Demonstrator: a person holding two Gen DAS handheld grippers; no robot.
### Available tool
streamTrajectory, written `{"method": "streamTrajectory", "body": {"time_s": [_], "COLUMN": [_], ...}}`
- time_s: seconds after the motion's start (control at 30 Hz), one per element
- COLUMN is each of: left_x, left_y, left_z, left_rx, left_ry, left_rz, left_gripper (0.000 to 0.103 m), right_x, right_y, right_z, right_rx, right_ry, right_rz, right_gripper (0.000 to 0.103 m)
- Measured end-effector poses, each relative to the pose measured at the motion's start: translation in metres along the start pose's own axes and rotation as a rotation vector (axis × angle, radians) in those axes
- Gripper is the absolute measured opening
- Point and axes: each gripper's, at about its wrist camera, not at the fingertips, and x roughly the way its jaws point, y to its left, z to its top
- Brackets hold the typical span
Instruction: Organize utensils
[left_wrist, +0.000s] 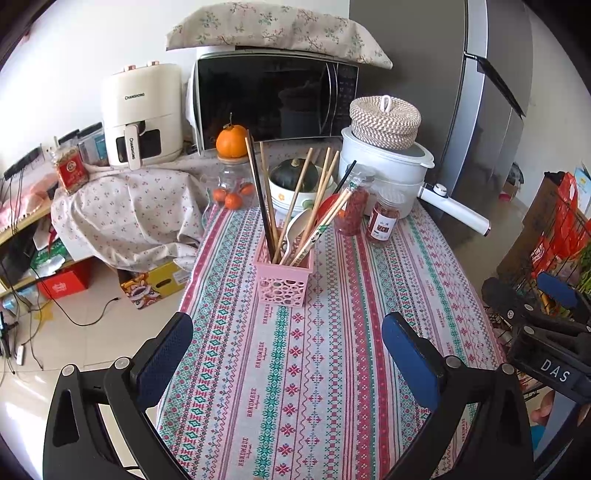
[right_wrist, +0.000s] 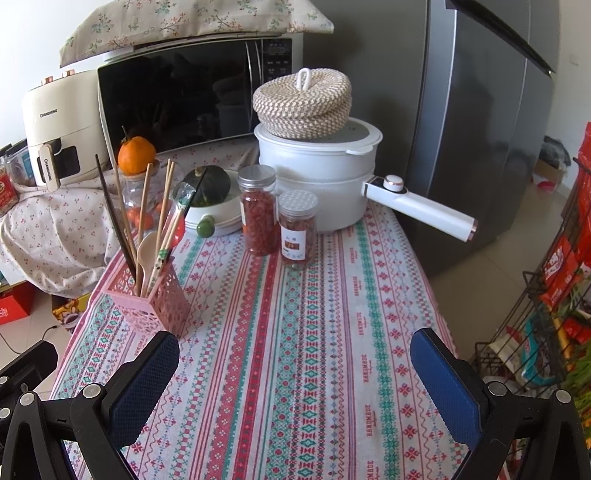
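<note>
**Utensil holder on patterned tablecloth — both tools idle**

Pink perforated holder (left_wrist: 283, 275) stands upright on the striped tablecloth (left_wrist: 332, 369), containing chopsticks (left_wrist: 295, 199) and a pale spoon (left_wrist: 295, 229). Left gripper (left_wrist: 286, 365) and right gripper (right_wrist: 295, 380) hover near the table's front edge — jaws spread wide, holding nothing.

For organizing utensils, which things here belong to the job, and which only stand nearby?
Job: pink perforated plastic holder; wooden chopsticks; pale spoon.

Nearby: two clear jars of red dried fruit; white electric pot; black microwave.
</note>
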Motion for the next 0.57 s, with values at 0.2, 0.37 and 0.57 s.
{"method": "streamTrajectory", "body": {"time_s": [0.2,0.37,0.57], "left_x": [0.0022,0.0016,0.0013], "left_y": [0.0008,0.0008,-0.0003], "left_z": [-0.0008,-0.0017,-0.0028], "left_rx": [-0.018,-0.020,-0.018], "left_ry": [0.014,0.011,0.010], "left_rz": [0.030,0.028,0.019], "left_gripper": [0.103,0.103,0.103], "right_x": [0.0013,0.0012,0.0022], "right_y": [0.0017,0.0024,0.0020], "right_z": [-0.0007,-0.0009,-0.0018], "right_rx": [-0.006,-0.009,-0.008], "right_ry": [0.004,0.006,0.008], "right_rz": [0.003,0.002,0.001], "right_gripper": [0.103,0.103,0.103]}}
